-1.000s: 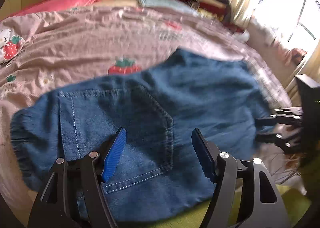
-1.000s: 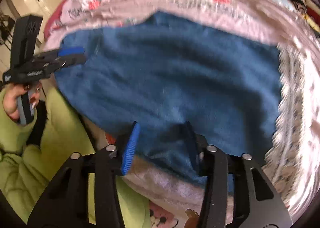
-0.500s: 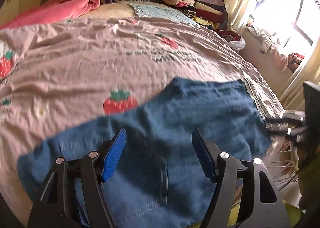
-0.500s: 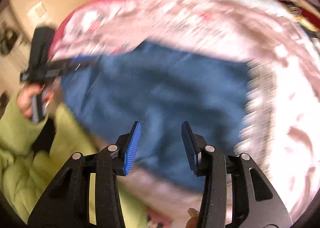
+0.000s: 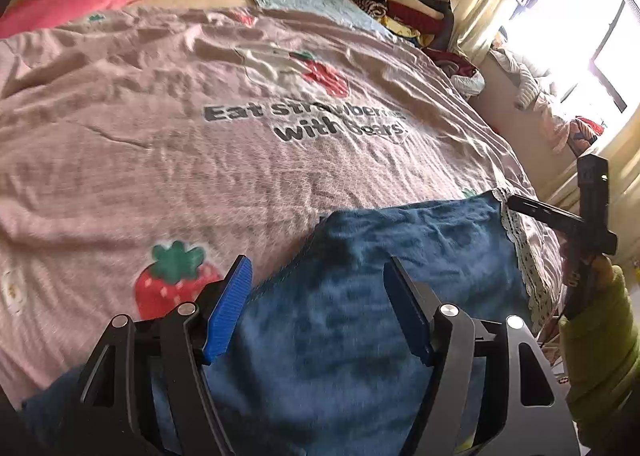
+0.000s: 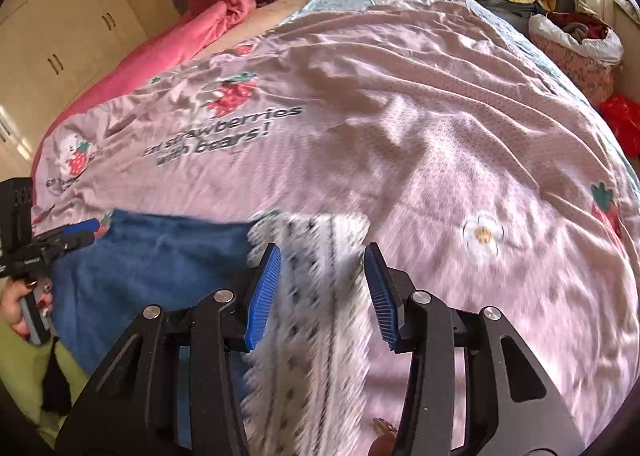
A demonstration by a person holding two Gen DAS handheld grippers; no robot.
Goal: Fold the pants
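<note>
Bed (image 5: 120, 160): pink strawberry-print cover w/ lettering. Pants (image 5: 360, 336): blue denim, lying flat at near edge of bed, by the lace trim (image 6: 316, 296). Your left hand-held gripper (image 5: 316, 308): jaws wide, nothing held, over the denim. Your right hand-held gripper (image 6: 322, 292): jaws apart, nothing held, over the trim.

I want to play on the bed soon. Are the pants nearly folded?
The blue pants lie in a compact patch at the near edge of the pink blanket, so some folding looks done. Nothing is in hand: the left gripper and right gripper are both open and empty. Whether more folds remain I cannot tell.
</note>
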